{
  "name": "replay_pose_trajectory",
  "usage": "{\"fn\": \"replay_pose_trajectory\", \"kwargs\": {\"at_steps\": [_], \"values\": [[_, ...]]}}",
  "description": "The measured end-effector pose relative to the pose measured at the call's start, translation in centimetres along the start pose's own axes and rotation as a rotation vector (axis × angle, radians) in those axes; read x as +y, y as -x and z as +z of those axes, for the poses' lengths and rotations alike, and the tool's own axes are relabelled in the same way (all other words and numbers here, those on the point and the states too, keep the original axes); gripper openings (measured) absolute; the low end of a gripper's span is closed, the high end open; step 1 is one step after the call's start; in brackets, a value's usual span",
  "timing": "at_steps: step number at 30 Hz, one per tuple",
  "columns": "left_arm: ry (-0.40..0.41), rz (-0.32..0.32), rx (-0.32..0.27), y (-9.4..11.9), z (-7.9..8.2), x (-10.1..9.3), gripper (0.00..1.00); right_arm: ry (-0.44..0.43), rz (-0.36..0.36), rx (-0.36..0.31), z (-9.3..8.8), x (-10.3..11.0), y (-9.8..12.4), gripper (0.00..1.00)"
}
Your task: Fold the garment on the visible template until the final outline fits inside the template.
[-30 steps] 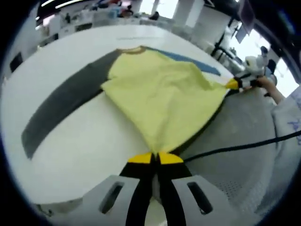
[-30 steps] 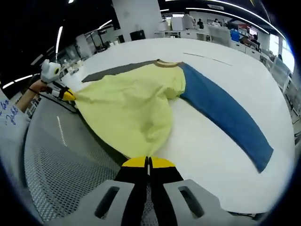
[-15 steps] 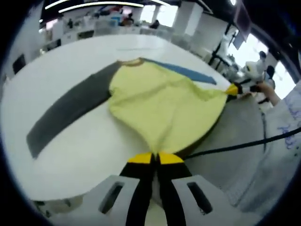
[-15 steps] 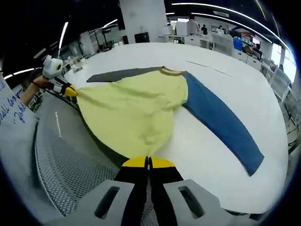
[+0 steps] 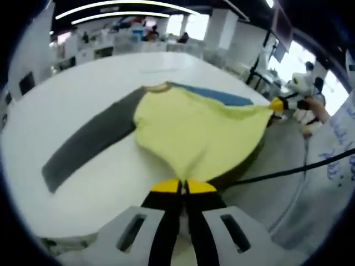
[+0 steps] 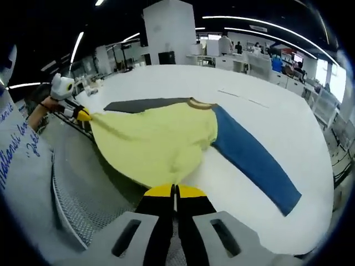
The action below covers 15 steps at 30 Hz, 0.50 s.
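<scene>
The shirt (image 5: 194,130) is soft, matt cloth with no shine: yellow in the middle, with a gray sleeve (image 5: 91,141) and a blue sleeve (image 6: 252,160). The table (image 6: 277,100) under it is white, smooth and flat, and the mat (image 6: 75,177) beside it looks rough, full of tiny holes like a net. The right gripper (image 6: 175,191) looks like hard plastic, with yellow tips and a smooth gray body.

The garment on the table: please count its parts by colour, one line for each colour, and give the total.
Yellow body: 1
Blue sleeve: 1
Dark grey sleeve: 1
Brown collar: 1
Total: 4 parts. The left gripper and the right gripper each hold a corner of the yellow hem.
</scene>
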<state>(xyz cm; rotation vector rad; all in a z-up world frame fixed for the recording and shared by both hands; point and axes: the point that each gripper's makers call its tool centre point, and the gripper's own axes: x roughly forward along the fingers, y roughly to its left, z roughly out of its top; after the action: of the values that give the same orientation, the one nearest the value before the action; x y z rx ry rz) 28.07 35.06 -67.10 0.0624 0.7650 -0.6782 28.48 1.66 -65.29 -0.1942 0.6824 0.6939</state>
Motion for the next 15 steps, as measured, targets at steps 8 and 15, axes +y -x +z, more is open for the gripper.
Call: {"fn": "replay_pose_trajectory", "kwargs": {"at_steps": [8, 15], "values": [[-0.063, 0.032, -0.052, 1.0, 2.9, 1.2, 0.00, 0.037, -0.011, -0.097, 3.9, -1.1, 1.2, 0.01], [-0.091, 0.022, -0.086, 2.2, 4.8, 0.9, 0.00, 0.094, -0.023, -0.136, 6.4, -1.7, 2.1, 0.01]]}}
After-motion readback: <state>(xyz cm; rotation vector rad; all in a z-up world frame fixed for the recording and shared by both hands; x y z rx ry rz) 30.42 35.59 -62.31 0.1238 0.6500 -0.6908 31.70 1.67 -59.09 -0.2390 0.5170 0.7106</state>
